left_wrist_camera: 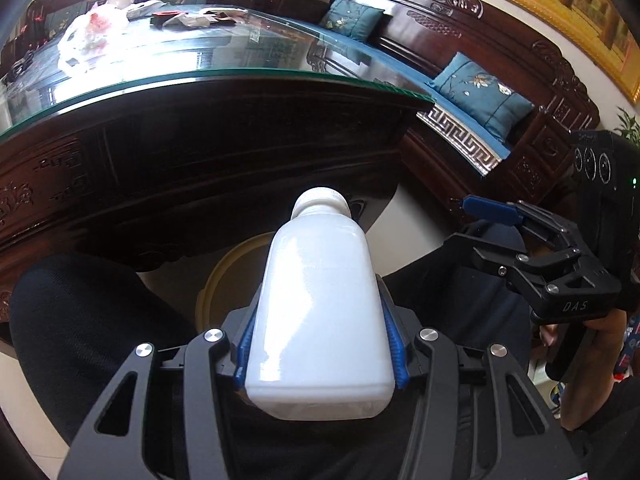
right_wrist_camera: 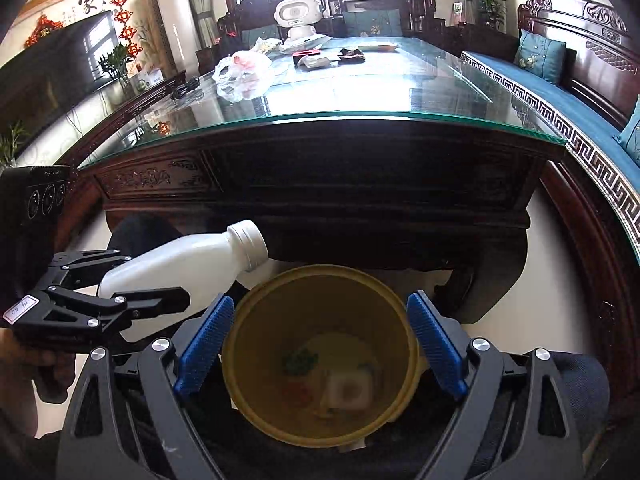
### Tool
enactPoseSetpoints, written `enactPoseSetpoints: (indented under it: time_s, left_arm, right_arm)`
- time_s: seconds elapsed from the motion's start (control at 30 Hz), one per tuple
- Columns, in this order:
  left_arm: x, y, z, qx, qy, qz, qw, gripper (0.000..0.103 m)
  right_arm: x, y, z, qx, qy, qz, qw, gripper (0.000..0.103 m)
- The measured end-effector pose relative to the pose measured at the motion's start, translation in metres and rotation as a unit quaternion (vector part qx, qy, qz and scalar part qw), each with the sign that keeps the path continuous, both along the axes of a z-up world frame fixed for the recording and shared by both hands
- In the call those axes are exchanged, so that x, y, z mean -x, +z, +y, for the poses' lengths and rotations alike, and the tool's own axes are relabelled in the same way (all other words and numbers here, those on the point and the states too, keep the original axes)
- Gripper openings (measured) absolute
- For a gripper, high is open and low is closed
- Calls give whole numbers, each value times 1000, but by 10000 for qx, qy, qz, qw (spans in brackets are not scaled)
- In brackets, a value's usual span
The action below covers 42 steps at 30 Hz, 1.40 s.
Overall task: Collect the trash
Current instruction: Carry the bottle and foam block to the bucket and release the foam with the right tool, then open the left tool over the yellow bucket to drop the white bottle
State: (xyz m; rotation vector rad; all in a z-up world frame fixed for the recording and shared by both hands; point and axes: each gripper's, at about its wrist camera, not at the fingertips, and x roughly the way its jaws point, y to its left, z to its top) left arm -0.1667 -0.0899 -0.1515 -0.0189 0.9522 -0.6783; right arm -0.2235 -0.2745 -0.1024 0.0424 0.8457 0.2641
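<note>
White bottle (left_wrist_camera: pixel 320 312) clamped in left gripper (left_wrist_camera: pixel 320 344), cap pointing forward and down toward the yellow bin (right_wrist_camera: pixel 320 360) just beyond on the floor; right gripper (right_wrist_camera: pixel 320 344) spread wide and empty directly above that bin.

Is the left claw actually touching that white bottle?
Touching. In the left wrist view, the left claw has both blue pads pressed against the sides of the white bottle, with no gap on either side.
</note>
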Motion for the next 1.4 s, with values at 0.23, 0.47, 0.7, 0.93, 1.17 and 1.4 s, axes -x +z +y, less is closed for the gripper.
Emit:
enactPoseSetpoints:
  time_s: [0.23, 0.47, 0.7, 0.93, 1.17, 1.4]
  left_arm:
    - [1, -2, -18, -139, -237, -12, 9996, 51]
    - [-3, -11, -40, -349, -447, 50, 9984, 54]
    - [-5, -16, -49, -319, -533, 128, 9980, 58]
    - [-8, -15, -48, -330, -499, 152, 9981, 58]
    - [-15, -14, -43, -325, -409, 155, 9985, 58]
    - [-27, -10, -38, -289, -292, 147, 9990, 59]
  right_arm:
    - [1, 3, -8, -79, -43, -74, 9999, 85]
    - [4, 2, -17, -129, -97, -73, 9998, 85]
    - [2, -1, -22, -149, -149, 6, 9998, 85]
    - [-1, -2, -21, -174, -96, 20, 9998, 85]
    - [-5, -3, -18, -174, -69, 59, 9998, 85]
    - [-13, -1, -14, -255, -26, 64, 9997, 85]
